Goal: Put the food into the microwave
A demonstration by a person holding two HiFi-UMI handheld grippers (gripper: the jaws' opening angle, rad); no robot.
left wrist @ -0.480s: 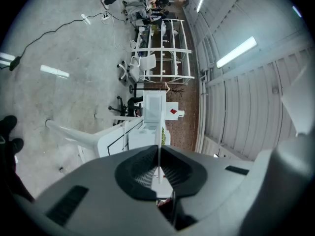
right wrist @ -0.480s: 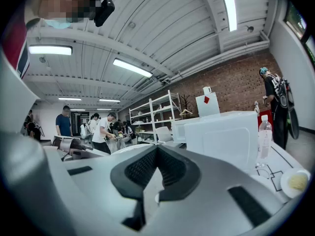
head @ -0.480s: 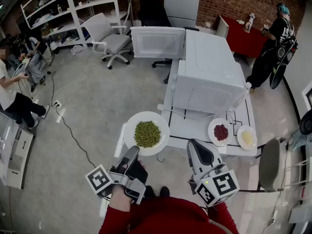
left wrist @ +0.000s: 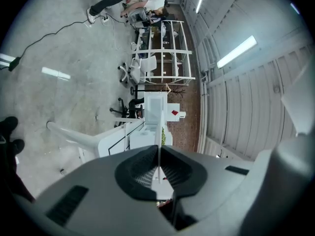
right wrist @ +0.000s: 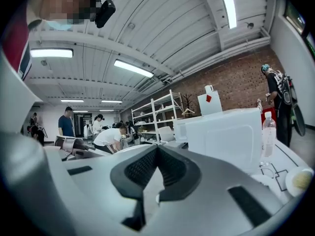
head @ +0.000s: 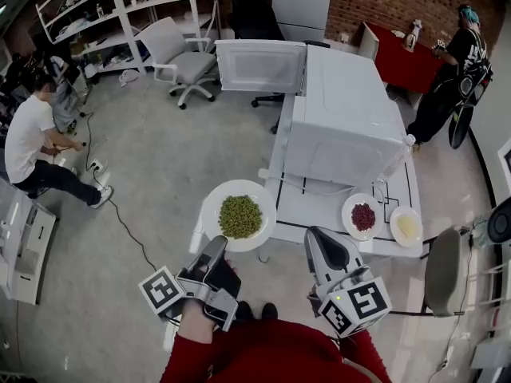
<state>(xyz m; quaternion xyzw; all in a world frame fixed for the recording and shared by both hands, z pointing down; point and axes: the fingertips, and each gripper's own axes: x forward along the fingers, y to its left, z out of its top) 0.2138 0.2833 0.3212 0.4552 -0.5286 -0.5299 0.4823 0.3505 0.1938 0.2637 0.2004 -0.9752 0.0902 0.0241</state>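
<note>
A white plate (head: 212, 201) heaped with green peas (head: 240, 216) hangs off the table's left front corner. My left gripper (head: 218, 250) is shut on its near rim. In the left gripper view the plate's rim (left wrist: 159, 149) shows as a thin white edge pinched between the pads. My right gripper (head: 322, 241) is shut with nothing in it, just in front of the table edge; its jaws (right wrist: 156, 154) meet at the tip. The white microwave (head: 343, 126) stands on the table with its door (head: 259, 67) swung open to the left.
On the white table (head: 307, 211) sit a plate of red beans (head: 362, 216), a plate of yellow food (head: 406, 227) and a clear bottle (head: 397, 159). An office chair (head: 180, 58) and shelves (head: 96, 14) stand behind. People are at the far left (head: 36, 146) and far right (head: 451, 70).
Both grippers and the plate of peas stay where they were. The person at the far left has shifted position on the floor.
</note>
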